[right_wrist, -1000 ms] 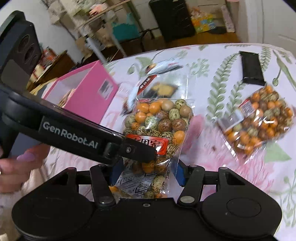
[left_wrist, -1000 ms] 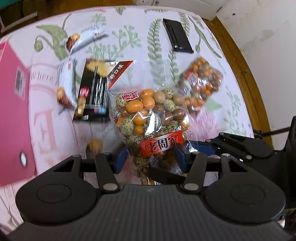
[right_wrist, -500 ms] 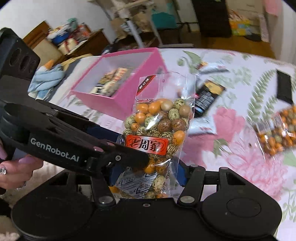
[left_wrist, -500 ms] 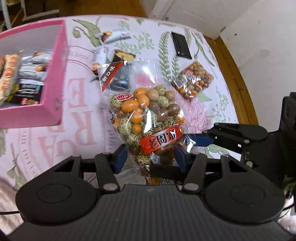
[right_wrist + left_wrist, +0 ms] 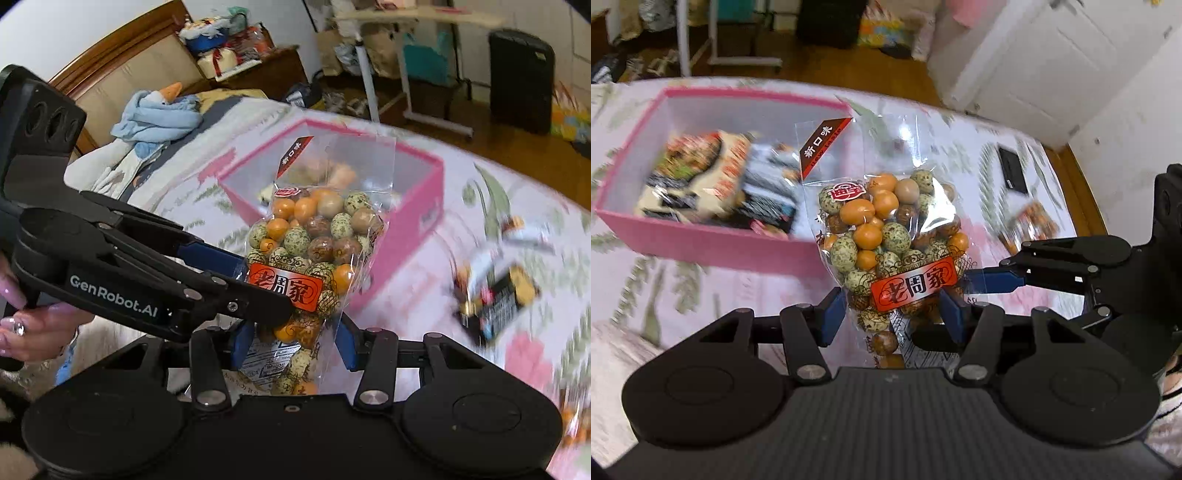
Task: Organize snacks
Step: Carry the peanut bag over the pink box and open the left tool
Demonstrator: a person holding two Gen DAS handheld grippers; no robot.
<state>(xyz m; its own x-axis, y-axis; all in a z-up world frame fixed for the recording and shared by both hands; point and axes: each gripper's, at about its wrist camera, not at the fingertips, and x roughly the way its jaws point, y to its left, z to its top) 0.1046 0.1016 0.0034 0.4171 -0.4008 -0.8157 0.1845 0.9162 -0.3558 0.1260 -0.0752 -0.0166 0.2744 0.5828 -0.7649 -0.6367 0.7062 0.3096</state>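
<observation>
Snack bag (image 5: 890, 240): we see it upright, just beside the pink box (image 5: 701, 243).
Left claw (image 5: 892, 314): clamped on its lower part.
Right claw (image 5: 293, 341): clamped there too.

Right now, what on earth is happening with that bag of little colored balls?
A person is tidying snacks using two hand-held grippers. Both the left gripper and the right gripper are clamped on the bottom of one clear bag of coated nuts, held in the air near a pink box that already has snack packs inside. More snack packs lie on the flowered cloth.
</observation>
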